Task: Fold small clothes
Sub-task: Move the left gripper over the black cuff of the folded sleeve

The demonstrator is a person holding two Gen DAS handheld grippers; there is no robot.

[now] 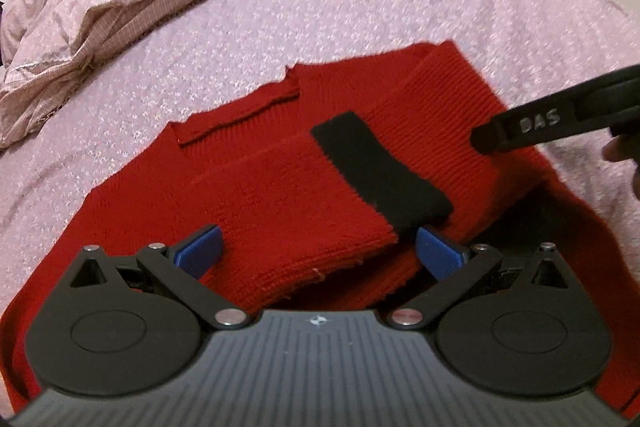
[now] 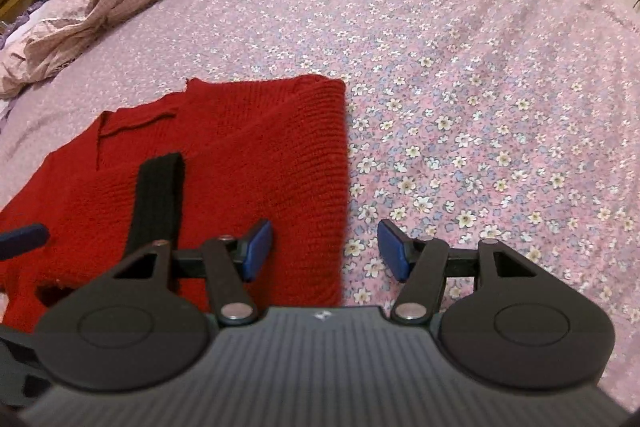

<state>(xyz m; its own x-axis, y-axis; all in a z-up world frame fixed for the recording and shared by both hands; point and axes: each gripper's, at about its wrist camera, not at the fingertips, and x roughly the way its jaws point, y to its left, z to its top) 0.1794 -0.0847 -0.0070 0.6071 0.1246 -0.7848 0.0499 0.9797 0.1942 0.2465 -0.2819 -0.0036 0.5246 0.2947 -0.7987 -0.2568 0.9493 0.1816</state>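
A small red knit sweater (image 1: 260,195) lies partly folded on the bed, its sleeve with a black cuff (image 1: 380,171) laid across the body. My left gripper (image 1: 320,251) is open, its blue pads on either side of the folded sleeve's near edge. The sweater also shows in the right wrist view (image 2: 260,155), with the black cuff (image 2: 160,199) at the left. My right gripper (image 2: 325,251) is open and empty, straddling the sweater's folded right edge. The right gripper's finger (image 1: 532,131) shows from the side over the sweater's right part.
The bed is covered by a pink floral sheet (image 2: 480,107). A crumpled pink duvet (image 1: 100,7) is heaped at the back left. A left gripper fingertip (image 2: 24,239) shows at the left edge of the right wrist view.
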